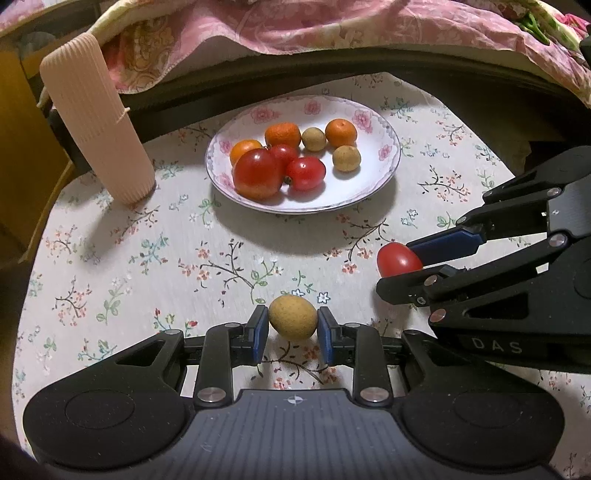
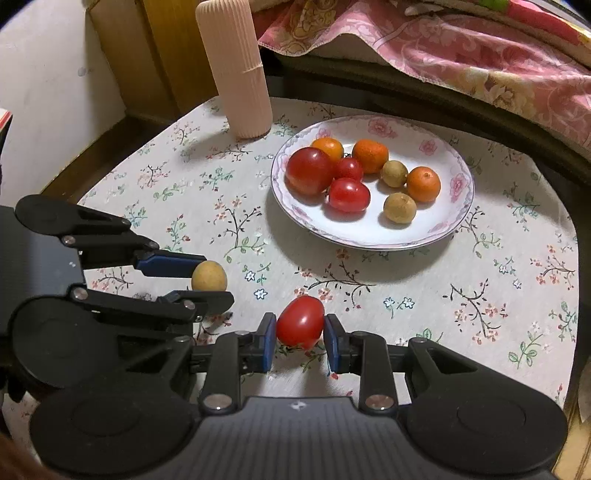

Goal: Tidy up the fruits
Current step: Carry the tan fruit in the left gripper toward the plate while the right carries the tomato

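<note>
A floral plate [image 1: 373, 184] [image 2: 443, 225] holds three red tomatoes, three oranges and two tan longans. My left gripper [image 1: 292, 328] is shut on a tan longan [image 1: 292, 317], over the tablecloth in front of the plate; it also shows in the right wrist view [image 2: 209, 276]. My right gripper [image 2: 300, 330] is shut on a small red tomato [image 2: 300, 320], to the right of the left gripper; the tomato also shows in the left wrist view [image 1: 398, 260]. Both fruits are held short of the plate.
A tall ribbed pink cylinder [image 1: 98, 122] [image 2: 236, 70] stands left of the plate. The round table has a floral cloth [image 1: 147, 258]. A pink quilt [image 1: 332, 26] lies on a bed behind it. A wooden cabinet [image 1: 14, 147] is at the left.
</note>
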The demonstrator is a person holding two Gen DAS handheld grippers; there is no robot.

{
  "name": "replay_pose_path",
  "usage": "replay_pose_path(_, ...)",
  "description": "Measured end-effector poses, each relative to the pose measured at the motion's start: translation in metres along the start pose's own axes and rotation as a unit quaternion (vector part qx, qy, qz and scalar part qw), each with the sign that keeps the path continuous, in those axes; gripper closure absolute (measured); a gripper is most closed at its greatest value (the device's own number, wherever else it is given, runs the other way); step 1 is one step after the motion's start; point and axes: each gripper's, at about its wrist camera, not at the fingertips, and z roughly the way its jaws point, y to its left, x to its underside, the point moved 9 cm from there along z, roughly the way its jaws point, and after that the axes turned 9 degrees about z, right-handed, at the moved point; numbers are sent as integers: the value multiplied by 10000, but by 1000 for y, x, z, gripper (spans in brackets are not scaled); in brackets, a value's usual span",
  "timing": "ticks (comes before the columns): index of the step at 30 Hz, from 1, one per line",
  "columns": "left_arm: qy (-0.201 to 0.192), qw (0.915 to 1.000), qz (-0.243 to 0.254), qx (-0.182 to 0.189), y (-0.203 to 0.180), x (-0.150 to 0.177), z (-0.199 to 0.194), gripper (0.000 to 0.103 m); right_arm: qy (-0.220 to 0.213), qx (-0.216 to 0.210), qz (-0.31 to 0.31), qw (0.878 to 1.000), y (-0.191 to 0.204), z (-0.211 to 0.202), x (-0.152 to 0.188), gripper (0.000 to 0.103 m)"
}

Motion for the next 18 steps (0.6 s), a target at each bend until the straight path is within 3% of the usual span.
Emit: replay_pose_path(18, -84, 9994, 204, -269, 3, -16, -5, 68, -244, 145, 37, 9996, -3, -8, -9, 74)
